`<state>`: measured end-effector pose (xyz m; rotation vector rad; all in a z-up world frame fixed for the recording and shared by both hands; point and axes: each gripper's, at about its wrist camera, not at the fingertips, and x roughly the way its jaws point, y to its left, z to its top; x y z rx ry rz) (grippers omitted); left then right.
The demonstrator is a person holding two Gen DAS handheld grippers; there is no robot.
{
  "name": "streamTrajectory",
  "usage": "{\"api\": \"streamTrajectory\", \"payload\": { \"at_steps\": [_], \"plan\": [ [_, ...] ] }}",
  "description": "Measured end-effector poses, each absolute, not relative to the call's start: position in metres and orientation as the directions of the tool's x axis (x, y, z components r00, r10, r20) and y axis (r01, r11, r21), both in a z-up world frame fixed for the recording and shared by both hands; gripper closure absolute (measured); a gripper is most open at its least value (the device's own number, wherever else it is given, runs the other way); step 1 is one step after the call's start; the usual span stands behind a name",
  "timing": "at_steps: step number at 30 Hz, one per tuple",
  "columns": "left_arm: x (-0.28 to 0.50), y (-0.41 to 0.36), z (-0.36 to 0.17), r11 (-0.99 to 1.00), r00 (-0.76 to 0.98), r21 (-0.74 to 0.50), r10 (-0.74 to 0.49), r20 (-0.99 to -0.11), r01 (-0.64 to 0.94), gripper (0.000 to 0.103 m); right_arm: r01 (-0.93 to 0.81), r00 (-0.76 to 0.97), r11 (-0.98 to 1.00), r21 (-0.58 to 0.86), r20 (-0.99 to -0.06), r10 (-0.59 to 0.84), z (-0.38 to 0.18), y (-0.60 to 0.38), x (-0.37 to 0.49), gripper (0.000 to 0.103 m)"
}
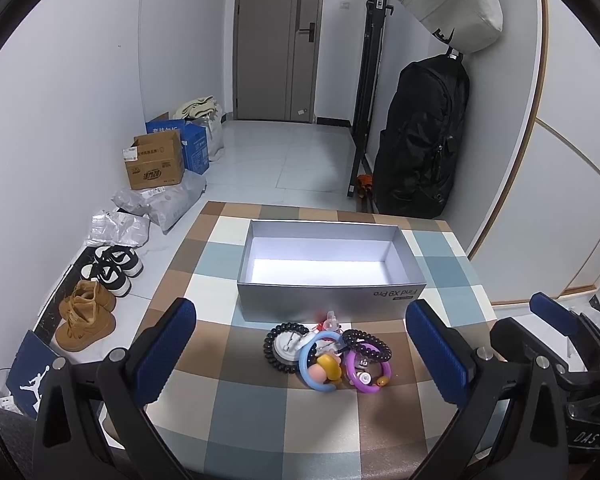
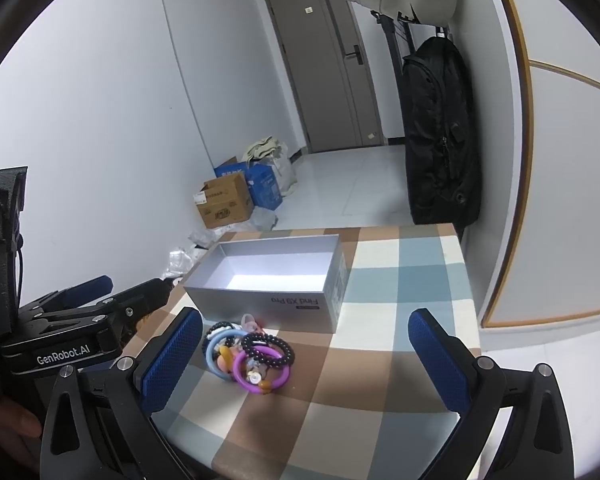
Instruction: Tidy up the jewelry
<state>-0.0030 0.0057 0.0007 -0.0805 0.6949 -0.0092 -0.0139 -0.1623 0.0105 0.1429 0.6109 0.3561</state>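
Jewelry (image 1: 327, 354) lies in one tangled heap on the checked tablecloth (image 1: 284, 432), just in front of the near wall of the open grey box (image 1: 330, 304). The heap holds a blue ring (image 1: 309, 364), a purple ring (image 2: 260, 376), two black beaded bracelets (image 1: 367, 346) and small pink, yellow and orange pieces, overlapping so that they cannot all be told apart. The box's white floor is bare.

The left gripper (image 1: 316, 364) is spread wide, a blue pad on either side of the heap, holding nothing. The right gripper (image 2: 304, 360) is likewise wide open and holds nothing, with the heap near its left pad (image 2: 172, 356). The cloth to the right of the heap is bare up to the table's right edge (image 2: 470, 304). The table's far edge runs just behind the box.
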Motion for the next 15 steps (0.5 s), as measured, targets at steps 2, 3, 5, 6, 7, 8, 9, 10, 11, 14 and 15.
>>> {"api": "streamTrajectory", "payload": {
  "at_steps": [2, 3, 5, 6, 7, 8, 9, 10, 11, 14, 15],
  "plan": [
    [-0.0027, 0.0056, 0.0007, 0.997, 0.768, -0.076, -0.033, -0.64, -0.021, 0.001, -0.285, 0.758, 0.929, 0.237, -0.537, 0.37, 0.0098, -0.1622, -0.0133, 0.0],
    [-0.0025, 0.0061, 0.0007, 0.997, 0.767, -0.078, -0.035, -0.641, -0.02, 0.001, -0.285, 0.757, 0.928, 0.238, -0.538, 0.37, 0.0099, -0.1623, -0.0131, 0.0],
    [-0.0031, 0.0067, 0.0005, 0.996, 0.765, -0.081, -0.033, -0.643, -0.024, 0.001, -0.285, 0.759, 0.929, 0.237, -0.537, 0.37, 0.0093, -0.1617, -0.0134, 0.0],
    [-0.003, 0.0069, 0.0004, 0.996, 0.764, -0.084, -0.036, -0.644, -0.024, 0.001, -0.285, 0.758, 0.929, 0.237, -0.537, 0.369, 0.0094, -0.1616, -0.0132, 0.0],
    [-0.003, 0.0074, 0.0004, 0.996, 0.762, -0.088, -0.038, -0.646, -0.025, 0.001, -0.285, 0.758, 0.929, 0.237, -0.537, 0.37, 0.0094, -0.1616, -0.0131, 0.0],
    [-0.0031, 0.0078, 0.0006, 0.996, 0.763, -0.089, -0.038, -0.645, -0.026, 0.001, -0.285, 0.758, 0.929, 0.237, -0.537, 0.37, 0.0094, -0.1616, -0.0133, 0.0],
    [-0.0028, 0.0082, 0.0006, 0.996, 0.763, -0.089, -0.038, -0.645, -0.026, 0.001, -0.285, 0.758, 0.929, 0.235, -0.538, 0.368, 0.0093, -0.1615, -0.013, 0.0],
    [-0.0029, 0.0082, 0.0007, 0.996, 0.763, -0.089, -0.037, -0.646, -0.026, 0.001, -0.284, 0.758, 0.93, 0.234, -0.54, 0.367, 0.0093, -0.1615, -0.0126, 0.0],
    [-0.0029, 0.0084, 0.0008, 0.996, 0.764, -0.089, -0.038, -0.644, -0.026, 0.001, -0.284, 0.756, 0.929, 0.236, -0.541, 0.368, 0.0093, -0.162, -0.0125, 0.0],
    [-0.0027, 0.0083, 0.0002, 0.996, 0.763, -0.086, -0.036, -0.645, -0.026, 0.001, -0.282, 0.756, 0.929, 0.239, -0.54, 0.368, 0.0087, -0.1628, -0.0131, 0.0],
    [-0.0026, 0.0082, -0.0002, 0.996, 0.763, -0.087, -0.037, -0.646, -0.025, 0.001, -0.282, 0.757, 0.929, 0.239, -0.54, 0.368, 0.0091, -0.163, -0.013, 0.0]
  ]
}}
